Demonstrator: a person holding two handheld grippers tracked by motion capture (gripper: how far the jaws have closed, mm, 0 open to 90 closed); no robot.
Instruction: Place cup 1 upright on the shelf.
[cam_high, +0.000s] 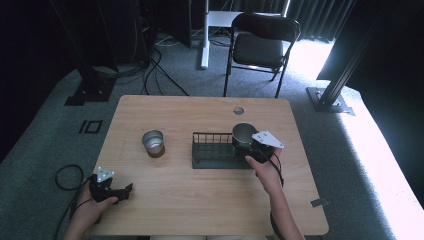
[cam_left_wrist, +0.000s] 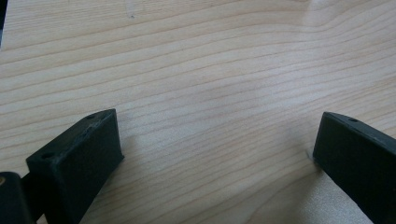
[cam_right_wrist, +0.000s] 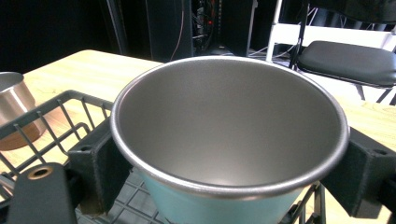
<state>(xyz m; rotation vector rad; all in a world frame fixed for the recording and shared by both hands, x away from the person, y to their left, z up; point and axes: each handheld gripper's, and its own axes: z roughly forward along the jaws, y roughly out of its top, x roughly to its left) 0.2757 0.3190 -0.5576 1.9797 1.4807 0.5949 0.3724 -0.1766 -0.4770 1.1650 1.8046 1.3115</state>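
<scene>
The base of the light-blue cup is cut off by the bottom edge of the right gripper view. A second metal cup is cropped at that view's left edge. In the high view, the near corner of the wire basket is hidden behind the right claw.

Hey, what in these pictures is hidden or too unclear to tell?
- Cup base: right gripper view, cut off by the bottom edge; whether it touches the wire basket floor is unclear.
- Second cup contents: high view, too small.
- Left tool body: left gripper view, cut off by frame edges.
</scene>
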